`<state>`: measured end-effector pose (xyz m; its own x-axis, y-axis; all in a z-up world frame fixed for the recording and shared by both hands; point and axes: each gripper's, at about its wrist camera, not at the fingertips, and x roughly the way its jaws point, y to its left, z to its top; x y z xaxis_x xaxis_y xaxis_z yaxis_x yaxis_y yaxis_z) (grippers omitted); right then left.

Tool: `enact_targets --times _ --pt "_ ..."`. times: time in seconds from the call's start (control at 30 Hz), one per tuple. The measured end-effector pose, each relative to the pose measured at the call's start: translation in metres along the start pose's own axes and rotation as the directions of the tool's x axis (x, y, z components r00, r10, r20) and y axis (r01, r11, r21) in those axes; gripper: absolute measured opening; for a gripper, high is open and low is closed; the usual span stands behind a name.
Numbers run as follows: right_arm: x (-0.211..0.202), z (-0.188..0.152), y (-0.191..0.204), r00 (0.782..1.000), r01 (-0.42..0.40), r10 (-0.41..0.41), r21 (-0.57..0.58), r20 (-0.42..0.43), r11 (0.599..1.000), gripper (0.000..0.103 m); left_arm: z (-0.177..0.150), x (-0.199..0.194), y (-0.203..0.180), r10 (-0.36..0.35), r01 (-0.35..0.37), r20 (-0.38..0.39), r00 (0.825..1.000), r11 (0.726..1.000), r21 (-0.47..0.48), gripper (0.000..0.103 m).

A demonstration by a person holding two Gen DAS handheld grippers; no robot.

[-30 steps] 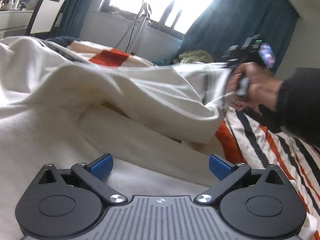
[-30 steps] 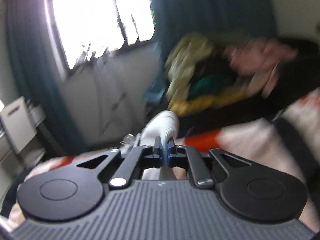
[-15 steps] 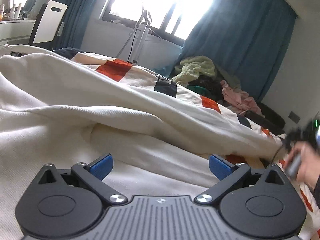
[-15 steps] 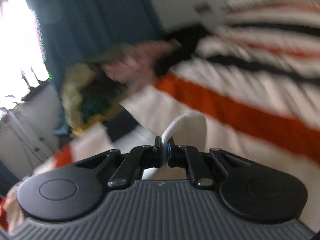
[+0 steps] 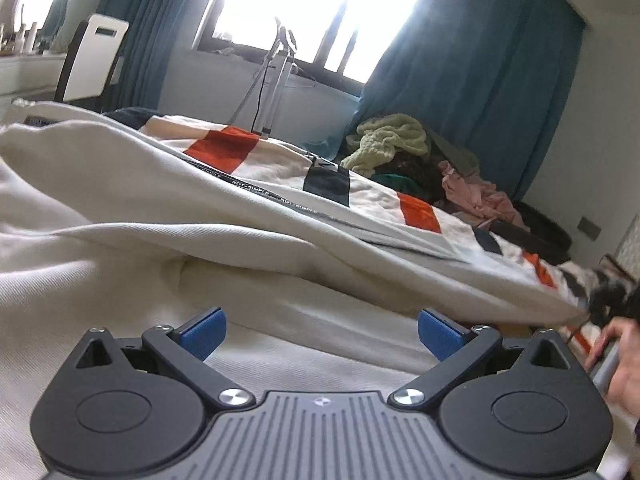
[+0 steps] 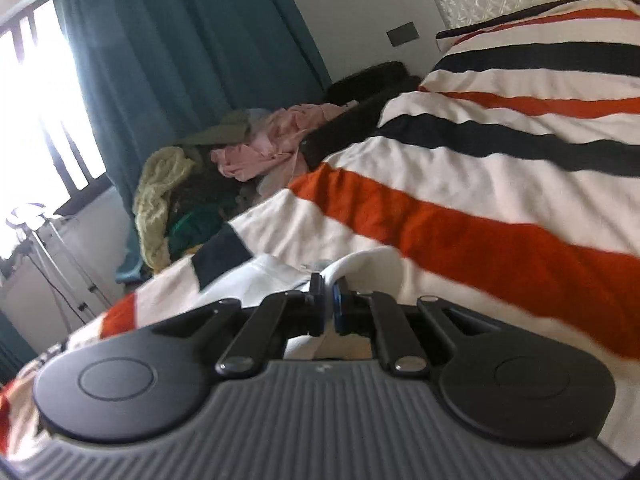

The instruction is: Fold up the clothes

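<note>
A cream garment lies spread across the striped bed, stretched out low toward the right. My left gripper stands open just over the cloth, blue pads wide apart with nothing pinched between them. My right gripper is shut on a white edge of the cream garment, held low over the bedspread. In the left wrist view the right gripper and the hand holding it show at the far right edge, at the garment's stretched end.
The bedspread has orange, black and white stripes. A pile of clothes sits at the bed's far side by the teal curtains. A tripod stand is under the window, a white chair at left.
My right gripper swung the pinched garment edge from up near the middle out to the right and down to the bed, flattening the cloth. The left gripper stayed put and open.
</note>
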<state>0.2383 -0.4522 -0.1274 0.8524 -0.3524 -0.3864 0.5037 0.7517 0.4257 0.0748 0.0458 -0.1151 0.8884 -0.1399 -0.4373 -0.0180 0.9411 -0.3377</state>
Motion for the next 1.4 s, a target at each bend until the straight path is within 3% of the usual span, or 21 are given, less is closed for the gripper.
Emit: enact_targets --times 0.13,0.3,0.37,0.43,0.5,0.6,0.73,0.87,1.07,1.1,1.2,1.3,1.4 --pt "0.007 -0.016 -0.032 0.998 0.014 -0.017 -0.041 -0.063 0.999 0.007 0.004 -0.001 0.004 -0.009 0.009 0.012 1.0 1.0 -0.028 0.103" --pt "-0.01 -0.015 -0.032 0.995 -0.026 0.021 -0.046 -0.098 0.999 0.011 0.009 0.0 0.004 -0.008 0.008 0.008 1.0 1.0 -0.025 0.103" --pt "-0.022 -0.01 -0.03 0.994 -0.024 0.018 -0.05 -0.108 0.998 0.023 0.01 -0.001 0.005 -0.015 0.015 0.007 1.0 0.999 -0.028 0.103" --pt "-0.04 -0.006 -0.031 0.993 -0.037 0.034 -0.028 -0.111 0.999 0.063 0.012 -0.003 0.008 -0.029 0.029 0.0 1.0 0.999 -0.043 0.103" --pt "-0.061 -0.006 -0.037 0.993 -0.079 0.08 0.015 -0.091 0.997 0.071 0.014 -0.005 0.013 -0.053 0.053 -0.008 0.999 0.996 -0.067 0.103" --pt "-0.081 -0.012 -0.048 0.983 -0.143 0.153 0.099 -0.103 0.985 0.071 0.02 -0.002 0.028 -0.089 0.081 -0.038 0.995 0.983 -0.166 0.102" --pt "-0.076 -0.02 -0.06 0.958 -0.169 0.224 0.282 -0.177 0.944 0.065 0.032 0.007 0.053 -0.112 0.086 -0.068 0.991 0.946 -0.313 0.091" --pt "-0.059 -0.03 -0.067 0.937 -0.186 0.294 0.445 -0.187 0.876 0.057 0.044 0.027 0.082 -0.141 0.076 -0.1 0.985 0.873 -0.482 0.083" --pt "-0.012 -0.033 -0.062 0.934 -0.171 0.283 0.421 -0.218 0.891 0.046 0.044 0.06 0.123 -0.13 0.06 -0.062 0.99 0.765 -0.641 0.067" --pt "-0.004 -0.032 -0.062 0.933 -0.173 0.283 0.412 -0.221 0.894 0.039 0.044 0.064 0.128 -0.136 0.071 -0.046 0.99 0.741 -0.667 0.063" --pt "0.02 -0.031 -0.065 0.936 -0.158 0.274 0.433 -0.222 0.888 0.031 0.041 0.073 0.138 -0.134 0.085 -0.011 0.991 0.69 -0.718 0.045" --pt "0.038 -0.031 -0.071 0.943 -0.133 0.26 0.484 -0.206 0.865 0.019 0.042 0.085 0.142 -0.135 0.074 -0.028 0.99 0.69 -0.72 0.018" --pt "0.048 -0.031 -0.072 0.945 -0.14 0.269 0.518 -0.184 0.844 0.008 0.045 0.086 0.141 -0.129 0.073 -0.028 0.991 0.713 -0.698 0.009"
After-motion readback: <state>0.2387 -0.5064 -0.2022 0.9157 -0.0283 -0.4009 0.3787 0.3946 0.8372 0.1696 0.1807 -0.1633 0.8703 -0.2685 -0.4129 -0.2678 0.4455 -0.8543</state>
